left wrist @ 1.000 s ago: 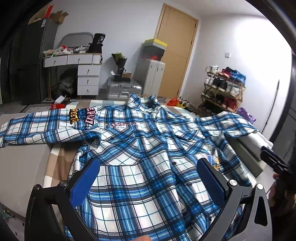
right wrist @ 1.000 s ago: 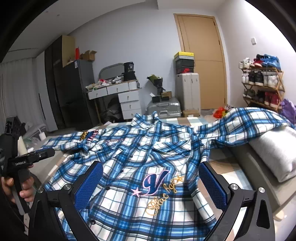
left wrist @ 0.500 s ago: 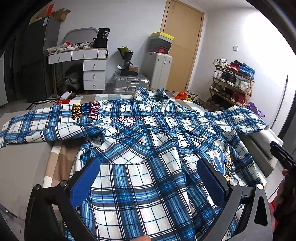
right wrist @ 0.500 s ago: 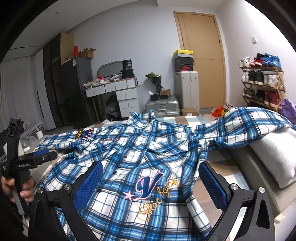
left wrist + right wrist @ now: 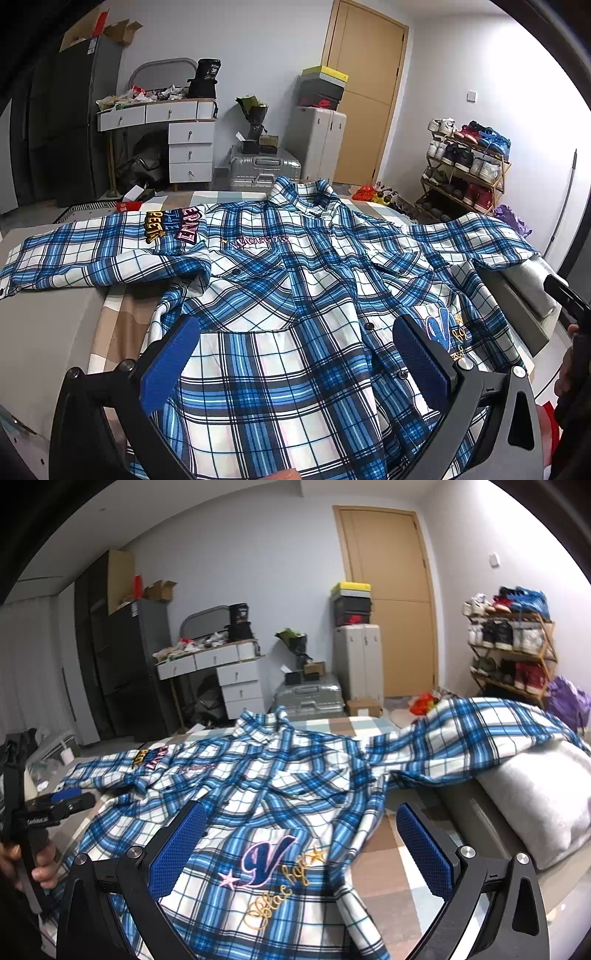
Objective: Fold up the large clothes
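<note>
Big blue-and-white plaid button-up shirt (image 5: 295, 295) spread flat on the bed (image 5: 48, 332), right under both wide-open hand-held grippers, left (image 5: 295, 362) and right (image 5: 299, 842), neither gripping anything.

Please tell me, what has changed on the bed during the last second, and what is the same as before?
Only the cameras moved: the left gripper rose and tilted so more of the room shows, and the right gripper shifted toward the hem, where the V emblem looks nearer. Nothing was gripped or released. The plaid shirt stays spread flat on the bed, sleeves out, one over the grey pillow; both jaws stay open.
</note>
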A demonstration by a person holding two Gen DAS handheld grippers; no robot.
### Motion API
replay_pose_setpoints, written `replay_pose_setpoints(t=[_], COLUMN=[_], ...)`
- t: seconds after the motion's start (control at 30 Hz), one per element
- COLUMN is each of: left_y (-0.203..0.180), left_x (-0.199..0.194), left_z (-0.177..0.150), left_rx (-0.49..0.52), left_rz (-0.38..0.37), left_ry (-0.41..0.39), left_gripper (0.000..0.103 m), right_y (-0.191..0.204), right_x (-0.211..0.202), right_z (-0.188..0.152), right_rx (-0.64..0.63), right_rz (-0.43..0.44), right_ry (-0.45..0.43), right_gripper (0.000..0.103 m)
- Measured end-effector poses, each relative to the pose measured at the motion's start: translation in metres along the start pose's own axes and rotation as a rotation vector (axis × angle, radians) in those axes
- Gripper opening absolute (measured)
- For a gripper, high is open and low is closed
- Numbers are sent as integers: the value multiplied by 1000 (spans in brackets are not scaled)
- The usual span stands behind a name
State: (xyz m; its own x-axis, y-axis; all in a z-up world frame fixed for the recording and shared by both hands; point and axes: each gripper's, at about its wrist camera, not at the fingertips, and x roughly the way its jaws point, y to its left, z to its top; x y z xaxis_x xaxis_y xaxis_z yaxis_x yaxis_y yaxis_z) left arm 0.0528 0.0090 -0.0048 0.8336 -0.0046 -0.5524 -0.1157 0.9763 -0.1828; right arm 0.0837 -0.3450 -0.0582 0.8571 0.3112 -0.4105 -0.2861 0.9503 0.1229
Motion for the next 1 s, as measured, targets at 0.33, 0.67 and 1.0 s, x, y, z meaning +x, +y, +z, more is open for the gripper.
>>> replay_pose_setpoints(t=[0.33, 0.67, 1.0], left_y=[11, 24, 23], left_x=[-3, -9, -12], left_z=[-1, -5, -6], left_rx=[-23, -76, -69], left_rz=[3, 32, 54], left_ry=[1, -7, -14], left_gripper=[102, 102, 102], right_y=[-65, -255, -387], right_x=[-6, -25, 27], right_z=[16, 68, 65], right_rx=[115, 515, 853], right_rz=[-193, -419, -407], right_ry=[24, 7, 121], right_gripper=[103, 103, 100])
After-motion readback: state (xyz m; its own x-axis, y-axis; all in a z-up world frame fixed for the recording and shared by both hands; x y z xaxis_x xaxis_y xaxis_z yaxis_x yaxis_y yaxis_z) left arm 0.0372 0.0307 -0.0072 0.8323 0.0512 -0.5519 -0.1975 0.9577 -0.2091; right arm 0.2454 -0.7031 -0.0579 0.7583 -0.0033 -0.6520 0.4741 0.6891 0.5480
